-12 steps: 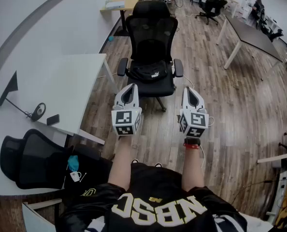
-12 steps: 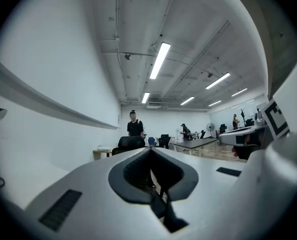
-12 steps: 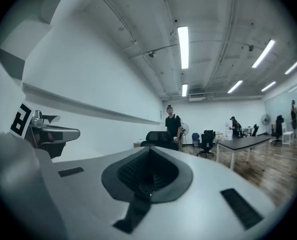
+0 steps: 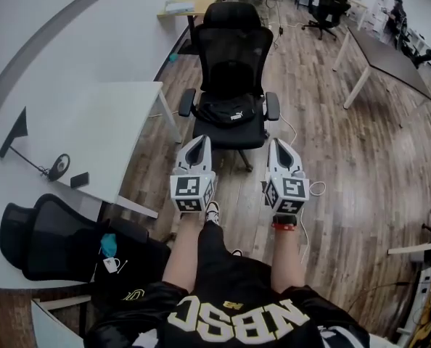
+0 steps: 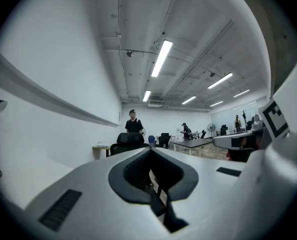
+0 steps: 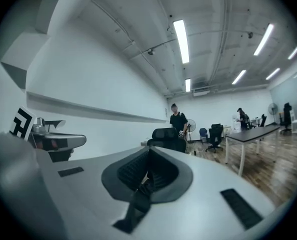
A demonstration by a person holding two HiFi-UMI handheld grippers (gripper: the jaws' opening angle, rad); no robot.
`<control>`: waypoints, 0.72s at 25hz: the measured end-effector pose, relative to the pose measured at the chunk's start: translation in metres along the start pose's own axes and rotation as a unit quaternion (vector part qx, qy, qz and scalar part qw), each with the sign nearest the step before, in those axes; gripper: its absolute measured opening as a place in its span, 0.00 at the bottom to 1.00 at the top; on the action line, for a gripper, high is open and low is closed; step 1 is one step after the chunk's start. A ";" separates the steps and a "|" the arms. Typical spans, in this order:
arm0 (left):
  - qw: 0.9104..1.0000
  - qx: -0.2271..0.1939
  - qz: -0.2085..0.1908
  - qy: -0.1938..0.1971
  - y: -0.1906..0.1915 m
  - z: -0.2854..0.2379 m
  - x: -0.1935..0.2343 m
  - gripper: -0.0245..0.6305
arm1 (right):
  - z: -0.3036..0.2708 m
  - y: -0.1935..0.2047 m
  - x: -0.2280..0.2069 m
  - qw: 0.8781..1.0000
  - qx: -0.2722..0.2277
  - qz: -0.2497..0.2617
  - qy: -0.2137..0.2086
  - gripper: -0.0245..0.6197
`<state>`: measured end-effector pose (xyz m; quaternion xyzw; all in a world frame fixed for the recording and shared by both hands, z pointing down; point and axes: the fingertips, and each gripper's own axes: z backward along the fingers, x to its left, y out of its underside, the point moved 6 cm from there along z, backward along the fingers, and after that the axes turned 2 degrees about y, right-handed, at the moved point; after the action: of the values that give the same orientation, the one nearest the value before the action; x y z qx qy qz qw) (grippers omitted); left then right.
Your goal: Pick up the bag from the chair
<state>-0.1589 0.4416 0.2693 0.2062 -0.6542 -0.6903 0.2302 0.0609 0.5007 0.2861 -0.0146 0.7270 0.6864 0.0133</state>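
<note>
My left claw (image 4: 199, 141) and right claw (image 4: 276, 143) are both closed and empty, the bag (image 4: 230, 112) lying crosswise on the chair (image 4: 234, 49) straight ahead between them, neither clearly nearer.

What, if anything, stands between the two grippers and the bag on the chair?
Nothing visible does. The left gripper and right gripper, both shut, face the chair across bare floor; the bag lies uncovered on its seat, between the armrests.
</note>
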 end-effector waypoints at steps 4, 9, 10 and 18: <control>1.000 0.000 0.011 0.007 0.012 -0.034 0.012 0.06 | -0.032 0.011 -0.007 1.000 0.010 -0.008 -0.002 0.05; 0.999 -0.006 0.019 0.027 0.013 -0.100 0.030 0.06 | -0.091 0.002 -0.024 1.000 0.008 -0.011 0.004 0.05; 0.999 -0.006 0.019 0.034 0.011 -0.115 0.033 0.06 | -0.105 -0.002 -0.028 1.000 0.007 -0.011 0.007 0.05; 0.999 -0.008 -0.008 0.050 -0.003 -0.226 0.090 0.06 | -0.223 -0.019 -0.019 1.000 0.014 -0.002 0.003 0.05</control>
<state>-0.0990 0.2061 0.2541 0.2437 -0.6350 -0.6859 0.2587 0.0812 0.2767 0.2803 -0.0175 0.7362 0.6764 0.0128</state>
